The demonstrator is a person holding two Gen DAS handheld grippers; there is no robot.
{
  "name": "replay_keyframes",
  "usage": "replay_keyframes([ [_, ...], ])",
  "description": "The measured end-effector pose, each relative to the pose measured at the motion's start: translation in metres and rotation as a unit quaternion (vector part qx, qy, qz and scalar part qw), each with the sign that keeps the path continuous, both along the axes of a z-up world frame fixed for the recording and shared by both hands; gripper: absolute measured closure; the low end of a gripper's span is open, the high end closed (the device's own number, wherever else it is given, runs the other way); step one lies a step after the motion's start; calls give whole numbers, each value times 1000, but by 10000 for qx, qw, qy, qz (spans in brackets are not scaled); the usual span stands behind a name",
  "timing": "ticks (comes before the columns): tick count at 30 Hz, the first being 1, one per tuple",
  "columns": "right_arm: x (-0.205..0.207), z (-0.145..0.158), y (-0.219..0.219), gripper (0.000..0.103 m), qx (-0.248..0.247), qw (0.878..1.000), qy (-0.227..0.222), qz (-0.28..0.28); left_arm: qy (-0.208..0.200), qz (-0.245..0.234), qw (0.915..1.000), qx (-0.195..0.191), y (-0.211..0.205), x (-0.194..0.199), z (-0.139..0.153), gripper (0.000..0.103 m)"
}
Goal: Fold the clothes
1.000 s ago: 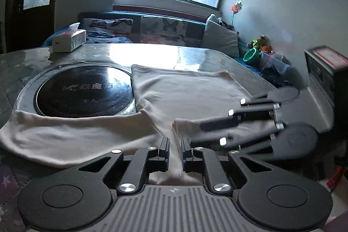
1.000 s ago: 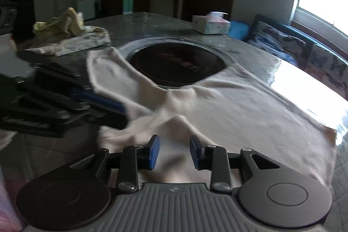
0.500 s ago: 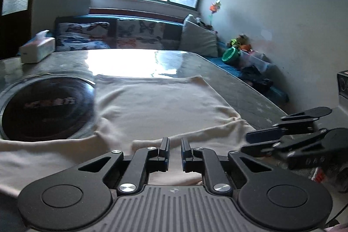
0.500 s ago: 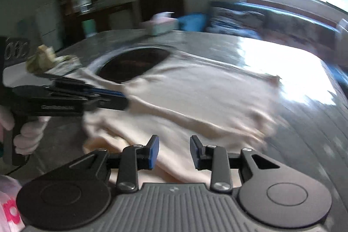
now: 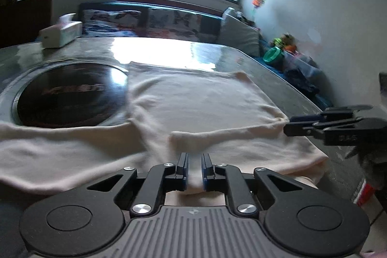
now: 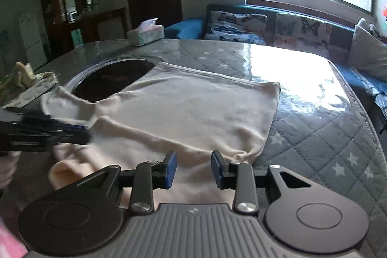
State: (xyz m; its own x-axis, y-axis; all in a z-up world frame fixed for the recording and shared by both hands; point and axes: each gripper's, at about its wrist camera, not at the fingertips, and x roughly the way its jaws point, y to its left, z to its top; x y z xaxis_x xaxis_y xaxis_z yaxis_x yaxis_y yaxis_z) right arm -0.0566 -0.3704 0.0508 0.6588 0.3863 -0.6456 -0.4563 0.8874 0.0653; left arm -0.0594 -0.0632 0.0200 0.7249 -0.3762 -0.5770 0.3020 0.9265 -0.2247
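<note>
A cream long-sleeved garment (image 5: 198, 103) lies spread on the grey quilted table, also in the right wrist view (image 6: 193, 110). My left gripper (image 5: 194, 166) is shut on a fold of the garment at its near edge. My right gripper (image 6: 193, 162) is open over the garment's near edge, empty. It shows at the right of the left wrist view (image 5: 290, 125), close to the garment's corner. The left gripper shows at the left of the right wrist view (image 6: 82, 134), with cloth in it. One sleeve (image 6: 65, 100) stretches left past the round cooktop.
A round black induction cooktop (image 5: 70, 93) is set into the table, partly under the garment. A tissue box (image 5: 60, 34) stands at the far edge. Crumpled cloth (image 6: 26, 79) lies at the far left. A sofa with cushions (image 6: 278, 25) runs behind the table under the window.
My right gripper has swung out to the garment's right side, still open. My left gripper has stayed shut on the cloth and drawn it along.
</note>
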Motion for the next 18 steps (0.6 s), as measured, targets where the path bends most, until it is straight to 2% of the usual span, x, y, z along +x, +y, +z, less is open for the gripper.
replay_keyframes([
  [3, 10, -13, 3, 71, -118, 9999, 108, -40, 7, 421, 9991, 7, 23, -5, 2, 85],
  [5, 6, -10, 6, 70, -148, 9999, 15, 9, 5, 764, 9971, 41, 40, -8, 3, 81],
  [9, -2, -2, 11, 64, -11, 9999, -86, 133, -51, 1569, 9873, 229, 74, -10, 4, 77],
  [13, -1, -12, 20, 63, -126, 9996, 78, 225, -55, 2481, 9679, 401, 108, -6, 5, 75],
  [16, -4, -12, 21, 62, -95, 9997, 71, 218, -105, 3133, 9479, 564, 130, -1, 6, 75],
  [18, -6, -8, 20, 62, -59, 9997, 46, 219, -39, 3541, 9339, 489, 145, 3, 5, 75],
])
